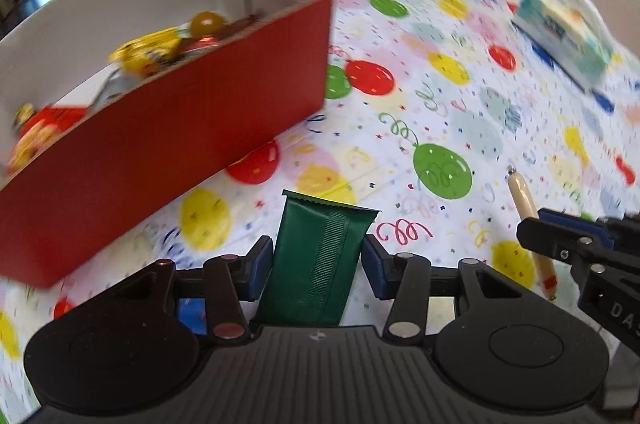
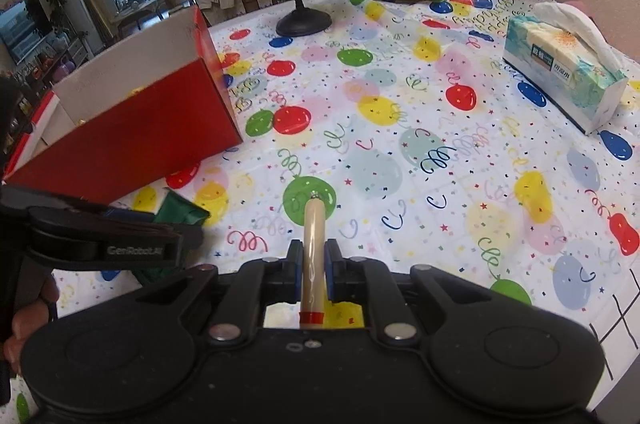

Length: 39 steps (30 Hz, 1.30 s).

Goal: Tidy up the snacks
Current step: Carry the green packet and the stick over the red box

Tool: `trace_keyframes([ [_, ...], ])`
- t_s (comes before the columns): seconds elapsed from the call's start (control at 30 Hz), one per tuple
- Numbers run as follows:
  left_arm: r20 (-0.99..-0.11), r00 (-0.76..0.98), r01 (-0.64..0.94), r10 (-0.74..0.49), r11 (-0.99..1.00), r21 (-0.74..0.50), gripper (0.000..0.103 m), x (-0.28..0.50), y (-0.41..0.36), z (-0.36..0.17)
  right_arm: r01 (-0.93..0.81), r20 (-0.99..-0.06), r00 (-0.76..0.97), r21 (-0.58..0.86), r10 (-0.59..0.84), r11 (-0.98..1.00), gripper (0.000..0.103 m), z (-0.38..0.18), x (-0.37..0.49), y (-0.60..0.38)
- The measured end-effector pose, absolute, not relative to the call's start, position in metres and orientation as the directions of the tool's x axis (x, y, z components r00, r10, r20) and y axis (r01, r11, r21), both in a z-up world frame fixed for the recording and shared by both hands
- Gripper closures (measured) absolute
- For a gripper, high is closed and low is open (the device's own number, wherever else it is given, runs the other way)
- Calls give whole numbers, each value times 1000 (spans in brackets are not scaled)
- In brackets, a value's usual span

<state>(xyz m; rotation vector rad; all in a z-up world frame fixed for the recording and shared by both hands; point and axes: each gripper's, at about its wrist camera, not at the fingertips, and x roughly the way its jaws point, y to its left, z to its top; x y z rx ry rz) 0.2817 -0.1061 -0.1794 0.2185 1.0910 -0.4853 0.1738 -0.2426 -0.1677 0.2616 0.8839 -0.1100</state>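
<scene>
Looking through the left wrist view, the left gripper point(image 1: 316, 260) has its fingers point(image 1: 260, 260) pinching a green snack packet point(image 1: 316, 256), raised above the balloon-print worktop point(image 1: 460, 104) just right of the red box point(image 1: 168, 128), which already holds several wrapped snacks point(image 1: 148, 54). Turning to the right wrist view, the right gripper point(image 2: 313, 272) has its fingers point(image 2: 334, 272) pressed onto a thin beige sausage stick point(image 2: 313, 256), pointing away over the worktop, with the box far left. Judging by this, most sorting looks done; these two held items are not yet in the box
</scene>
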Motion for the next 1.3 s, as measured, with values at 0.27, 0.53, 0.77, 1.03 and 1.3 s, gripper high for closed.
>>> trace_keyframes([
  [0.27, -859, 425, 373, -287, 920, -123, 62, 259, -65, -142, 157, -743, 668, 184, 33, 970, 94, -140, 164, -227],
  [0.53, -811, 503, 297, -299, 941, -163, 63, 245, -25, -100, 69, -708, 701, 184, 84, 980, 94, -107, 164, -204],
  [0.77, -765, 582, 237, -274, 958, -163, 63, 244, 4, -61, -38, -671, 725, 180, 151, 983, 94, -75, 182, -180],
  [1.03, -737, 635, 180, -231, 972, -151, 63, 265, 26, -31, -135, -656, 721, 183, 223, 974, 94, -49, 226, -154],
  [1.3, -732, 662, 114, -157, 987, -109, 63, 303, 33, -28, -185, -653, 715, 167, 249, 968, 94, -42, 278, -140],
])
